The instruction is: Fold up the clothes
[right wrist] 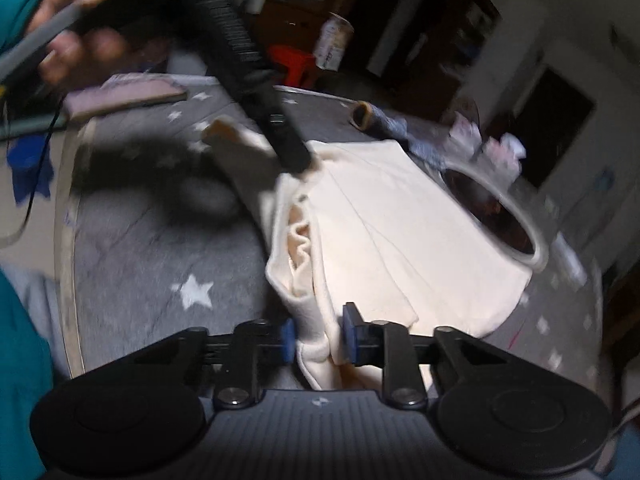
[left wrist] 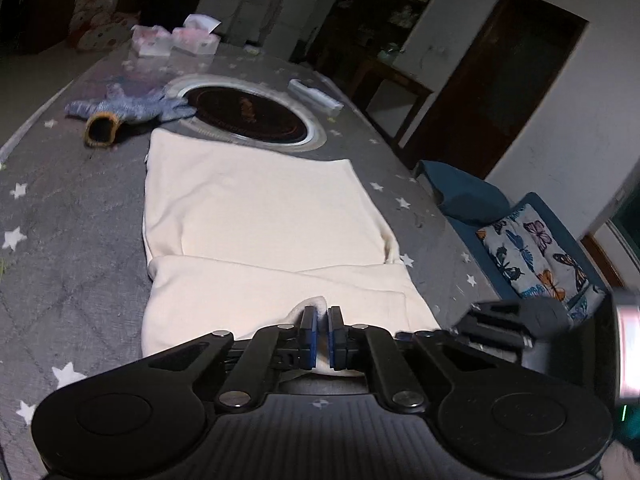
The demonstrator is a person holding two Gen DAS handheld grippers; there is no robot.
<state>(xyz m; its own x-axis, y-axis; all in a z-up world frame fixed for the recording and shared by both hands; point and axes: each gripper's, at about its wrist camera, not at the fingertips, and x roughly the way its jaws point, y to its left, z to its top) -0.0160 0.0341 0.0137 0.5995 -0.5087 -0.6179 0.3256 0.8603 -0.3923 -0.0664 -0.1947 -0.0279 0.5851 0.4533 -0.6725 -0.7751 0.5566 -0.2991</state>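
A cream garment [left wrist: 256,208] lies spread on the grey star-print tablecloth [left wrist: 72,208], its near part folded over into a band. My left gripper [left wrist: 322,316] is shut on a small peak of the garment's near edge. In the right wrist view, which is blurred, the same garment [right wrist: 400,220] runs away from me and a sleeve sticks out at the far left. My right gripper [right wrist: 319,332] is shut on a bunched edge of this cloth. The left gripper [right wrist: 298,164] reaches down from the upper left onto the far edge, held by a hand [right wrist: 80,48].
A round dark hob [left wrist: 248,114] is set into the table beyond the garment. A blue-grey knitted piece with a yellow cuff [left wrist: 132,108] lies at the far left, with tissue packs [left wrist: 176,38] behind it. A blue chair with a butterfly cushion [left wrist: 532,252] stands off the table's right edge.
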